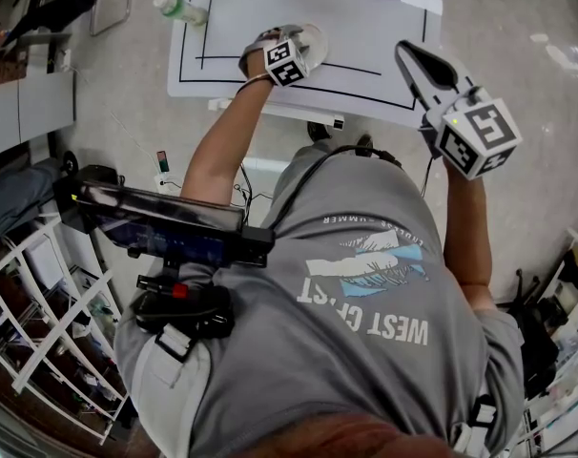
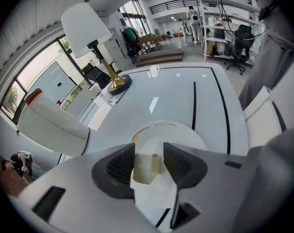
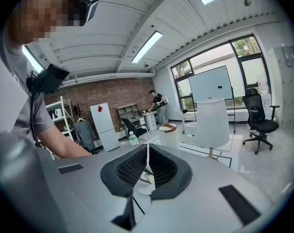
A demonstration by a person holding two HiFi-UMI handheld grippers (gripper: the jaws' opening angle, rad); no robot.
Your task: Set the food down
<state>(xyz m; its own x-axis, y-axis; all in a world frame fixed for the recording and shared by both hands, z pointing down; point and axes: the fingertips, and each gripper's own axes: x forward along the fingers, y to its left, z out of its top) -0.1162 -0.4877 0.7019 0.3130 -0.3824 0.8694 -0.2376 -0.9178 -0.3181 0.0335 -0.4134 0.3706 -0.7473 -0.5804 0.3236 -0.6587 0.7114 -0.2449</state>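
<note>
1. White-shaded table lamp with a brass stem and base: upper left, left gripper view.
2. White tabletop marked with black lines: top, head view.
3. Clear plastic bottle with a green label: upper left.
4. Black office chair: right.

Table top smooth, glossy white. Lamp base polished brass-look metal; lamp shade matt white. Left gripper pads dark, ribbed, matt.

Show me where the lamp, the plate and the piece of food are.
lamp (image 2: pixel 84 27): left gripper view, on its white shade.
plate (image 2: pixel 185 135): left gripper view, on its bare right part.
food (image 2: pixel 146 169): left gripper view, on its pale front face.
</note>
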